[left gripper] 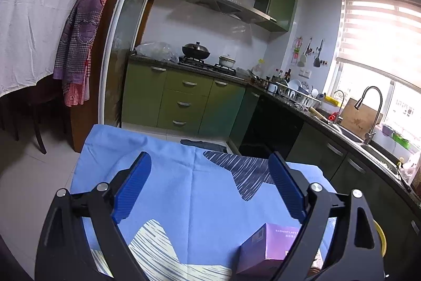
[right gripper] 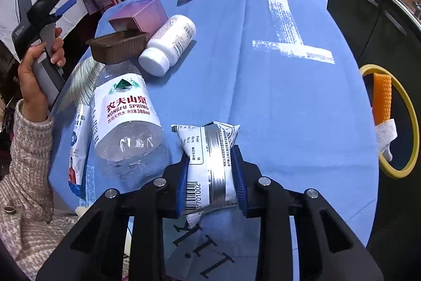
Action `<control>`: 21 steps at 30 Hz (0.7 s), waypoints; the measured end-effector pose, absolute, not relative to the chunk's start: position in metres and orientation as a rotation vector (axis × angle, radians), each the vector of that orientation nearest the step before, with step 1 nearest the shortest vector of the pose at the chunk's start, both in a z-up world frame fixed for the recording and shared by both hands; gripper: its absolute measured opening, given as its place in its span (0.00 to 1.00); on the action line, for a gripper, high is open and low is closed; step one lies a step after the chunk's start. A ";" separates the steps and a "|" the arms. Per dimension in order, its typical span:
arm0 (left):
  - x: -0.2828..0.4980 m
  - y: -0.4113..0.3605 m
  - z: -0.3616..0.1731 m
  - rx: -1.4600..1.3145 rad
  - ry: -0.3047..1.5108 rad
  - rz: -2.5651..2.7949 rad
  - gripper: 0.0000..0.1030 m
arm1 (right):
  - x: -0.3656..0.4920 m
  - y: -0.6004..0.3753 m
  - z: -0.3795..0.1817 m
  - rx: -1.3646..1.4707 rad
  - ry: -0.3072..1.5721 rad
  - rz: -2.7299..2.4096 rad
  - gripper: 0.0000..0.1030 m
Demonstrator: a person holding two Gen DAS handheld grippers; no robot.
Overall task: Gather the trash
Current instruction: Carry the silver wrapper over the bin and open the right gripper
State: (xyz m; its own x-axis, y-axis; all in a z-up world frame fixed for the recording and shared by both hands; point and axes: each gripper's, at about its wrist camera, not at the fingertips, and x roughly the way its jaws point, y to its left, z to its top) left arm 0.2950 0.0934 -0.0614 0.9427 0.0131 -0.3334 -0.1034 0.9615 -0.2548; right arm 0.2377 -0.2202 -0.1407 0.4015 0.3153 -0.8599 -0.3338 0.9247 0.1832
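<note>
My right gripper (right gripper: 211,162) is shut on a white and silver snack wrapper (right gripper: 210,149), holding it just above the blue tablecloth (right gripper: 289,102). To its left lie a clear water bottle (right gripper: 126,123), a white pill bottle (right gripper: 168,44), a brown plastic tray (right gripper: 118,45), a purple box (right gripper: 142,13) and a blue-white packet (right gripper: 77,149). My left gripper (left gripper: 210,181) is open and empty, raised above the table; the purple box (left gripper: 268,246) shows below its right finger. The left gripper also shows held up at far left in the right wrist view (right gripper: 65,7).
A bin with a yellow rim (right gripper: 405,102) stands off the table's right edge, holding an orange mesh piece (right gripper: 382,96) and white wrapping. Green kitchen cabinets (left gripper: 184,102), a stove and a sink counter (left gripper: 342,128) lie beyond the table. A dark chair (left gripper: 34,109) is at left.
</note>
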 end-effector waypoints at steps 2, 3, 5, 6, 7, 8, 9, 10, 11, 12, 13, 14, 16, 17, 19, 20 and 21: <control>0.296 0.093 -0.063 -0.267 0.338 0.062 0.84 | 0.235 -0.227 -0.133 -0.002 1.063 0.410 0.29; 0.296 0.092 -0.064 -0.264 0.339 0.063 0.84 | 0.235 -0.234 -0.128 0.012 1.047 0.405 0.29; 0.297 0.090 -0.065 -0.258 0.348 0.062 0.84 | 0.236 -0.247 -0.117 0.032 1.018 0.378 0.29; 0.298 0.089 -0.066 -0.257 0.352 0.060 0.84 | 0.239 -0.261 -0.109 0.040 0.994 0.340 0.29; 0.298 0.089 -0.066 -0.256 0.354 0.058 0.84 | 0.241 -0.270 -0.104 0.045 0.977 0.312 0.29; 0.299 0.088 -0.066 -0.253 0.356 0.056 0.84 | 0.246 -0.287 -0.097 0.053 0.952 0.263 0.29; 0.299 0.087 -0.066 -0.249 0.358 0.055 0.84 | 0.252 -0.304 -0.092 0.061 0.937 0.211 0.29; 0.299 0.086 -0.066 -0.246 0.358 0.054 0.84 | 0.257 -0.320 -0.089 0.066 0.927 0.164 0.29; 0.299 0.085 -0.066 -0.244 0.359 0.052 0.84 | 0.264 -0.337 -0.087 0.067 0.921 0.105 0.29; 0.299 0.084 -0.066 -0.241 0.360 0.050 0.84 | 0.270 -0.350 -0.087 0.068 0.921 0.065 0.29; 0.299 0.084 -0.067 -0.239 0.361 0.050 0.84 | 0.280 -0.369 -0.090 0.068 0.930 0.008 0.29; 0.300 0.083 -0.067 -0.235 0.363 0.051 0.84 | 0.291 -0.386 -0.097 0.069 0.950 -0.042 0.29; 0.300 0.083 -0.068 -0.231 0.366 0.055 0.84 | 0.308 -0.412 -0.111 0.076 0.987 -0.097 0.29; 0.301 0.083 -0.068 -0.231 0.368 0.056 0.84 | 0.315 -0.422 -0.119 0.078 1.005 -0.122 0.29; 0.303 0.083 -0.069 -0.231 0.374 0.056 0.84 | 0.330 -0.441 -0.137 0.084 1.037 -0.164 0.29; 0.303 0.083 -0.069 -0.232 0.374 0.057 0.84 | 0.337 -0.448 -0.145 0.087 1.051 -0.178 0.29; 0.304 0.083 -0.070 -0.231 0.376 0.057 0.84 | 0.341 -0.452 -0.150 0.091 1.057 -0.186 0.29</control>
State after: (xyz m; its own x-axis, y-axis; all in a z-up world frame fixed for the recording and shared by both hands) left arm 0.3037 0.0832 -0.0698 0.9288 0.0127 -0.3704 -0.0980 0.9722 -0.2124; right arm 0.3410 -0.4525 -0.1503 0.4776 -0.1087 -0.8718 0.1955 0.9806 -0.0151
